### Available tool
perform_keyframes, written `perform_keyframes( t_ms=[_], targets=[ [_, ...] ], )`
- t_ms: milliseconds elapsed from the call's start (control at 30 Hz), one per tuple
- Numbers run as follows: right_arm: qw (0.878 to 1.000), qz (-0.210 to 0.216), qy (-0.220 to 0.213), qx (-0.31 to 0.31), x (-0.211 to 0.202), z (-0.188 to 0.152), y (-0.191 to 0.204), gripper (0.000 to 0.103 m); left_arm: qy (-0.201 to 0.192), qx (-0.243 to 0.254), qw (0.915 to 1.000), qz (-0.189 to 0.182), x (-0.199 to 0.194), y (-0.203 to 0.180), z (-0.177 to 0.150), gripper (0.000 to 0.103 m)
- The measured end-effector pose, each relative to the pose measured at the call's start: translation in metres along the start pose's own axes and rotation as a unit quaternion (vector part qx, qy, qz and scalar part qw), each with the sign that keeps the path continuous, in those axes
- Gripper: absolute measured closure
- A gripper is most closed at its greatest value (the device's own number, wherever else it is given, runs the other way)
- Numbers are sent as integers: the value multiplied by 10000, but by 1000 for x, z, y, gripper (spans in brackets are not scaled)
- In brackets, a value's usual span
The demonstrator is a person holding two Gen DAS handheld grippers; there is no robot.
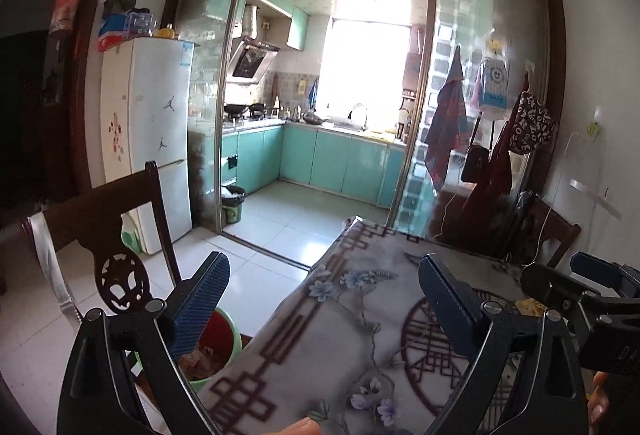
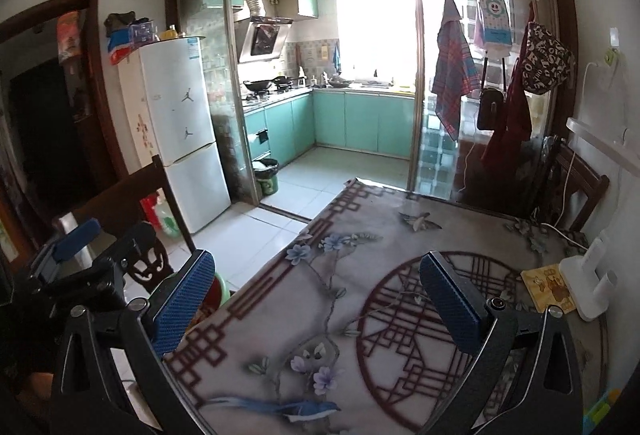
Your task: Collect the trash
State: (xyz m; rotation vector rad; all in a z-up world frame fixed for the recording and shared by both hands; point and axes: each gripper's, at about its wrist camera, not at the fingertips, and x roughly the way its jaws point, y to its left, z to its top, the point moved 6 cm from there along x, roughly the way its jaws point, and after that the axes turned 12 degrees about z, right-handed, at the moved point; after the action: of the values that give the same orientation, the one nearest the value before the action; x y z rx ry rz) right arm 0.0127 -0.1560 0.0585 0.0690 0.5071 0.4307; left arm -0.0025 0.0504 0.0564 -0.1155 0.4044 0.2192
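My left gripper (image 1: pixel 324 271) is open and empty, held above the left edge of a table (image 1: pixel 360 315) with a flower-and-lattice cover. A green bin with a red liner (image 1: pixel 218 339) stands on the floor below the left finger, with brownish scraps inside. My right gripper (image 2: pixel 316 271) is open and empty above the same table (image 2: pixel 340 295). The bin (image 2: pixel 219 289) peeks out behind its left finger. The right gripper shows at the right edge of the left wrist view (image 1: pixel 592 287); the left gripper shows at the left of the right wrist view (image 2: pixel 88 255).
A dark wooden chair (image 1: pixel 116 235) stands left of the table. A white device (image 2: pixel 588 275) and a yellow card (image 2: pixel 548 285) lie at the table's right side. A fridge (image 2: pixel 180 123), a kitchen doorway and a black-lined bin (image 2: pixel 266 177) are beyond.
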Motion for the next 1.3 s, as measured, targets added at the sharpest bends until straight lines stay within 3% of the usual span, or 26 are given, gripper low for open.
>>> perform_keyframes(
  t_ms=[300,1300],
  targets=[
    [10000,19,-2,24,-1,1,-1,0,169,21,9997,172,12,-2,-6,7],
    [9999,-46,78,74,7,0,-3,0,444,11,9988,203,27,4,-13,7]
  ],
)
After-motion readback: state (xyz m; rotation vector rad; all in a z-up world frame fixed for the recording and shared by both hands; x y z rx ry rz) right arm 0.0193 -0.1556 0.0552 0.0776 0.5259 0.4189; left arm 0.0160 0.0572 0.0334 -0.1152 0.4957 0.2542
